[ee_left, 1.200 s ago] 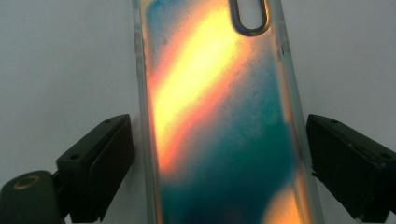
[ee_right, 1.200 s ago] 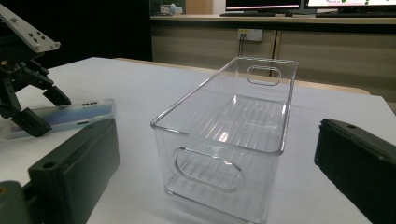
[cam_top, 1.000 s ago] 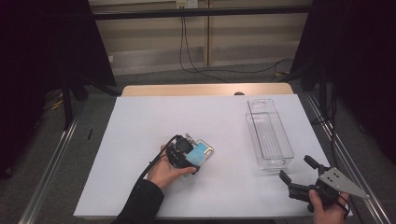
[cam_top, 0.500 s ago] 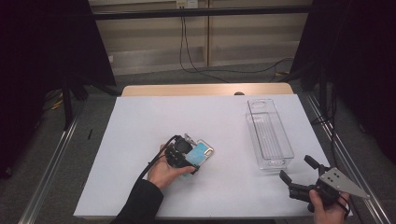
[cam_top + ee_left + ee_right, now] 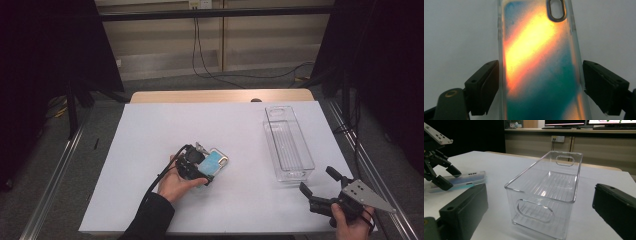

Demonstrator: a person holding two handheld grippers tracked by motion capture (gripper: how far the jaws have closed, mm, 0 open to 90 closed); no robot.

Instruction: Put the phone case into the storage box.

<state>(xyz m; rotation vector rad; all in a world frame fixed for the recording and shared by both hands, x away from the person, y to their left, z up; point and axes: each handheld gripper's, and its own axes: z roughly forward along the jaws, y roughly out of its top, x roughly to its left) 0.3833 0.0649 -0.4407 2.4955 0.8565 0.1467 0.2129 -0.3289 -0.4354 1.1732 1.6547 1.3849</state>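
A phone case (image 5: 219,160) with a teal and orange back lies flat on the white table (image 5: 150,125), camera cut-out pointing away in the left gripper view. My left gripper (image 5: 205,165) straddles its near end, and both jaws press against its long edges (image 5: 539,62). The black pads (image 5: 484,85) sit flush on the case's sides. My right gripper (image 5: 317,180) rests near the table's front right corner, jaws wide apart with nothing between them. It faces the short end of a clear plastic bin (image 5: 549,185). The case (image 5: 461,178) and left gripper (image 5: 449,178) lie off to its left.
The clear bin (image 5: 287,145) stands lengthwise along the table's right side and holds nothing. Metal rails run along both sides of the table. Dark curtains and cables fill the back.
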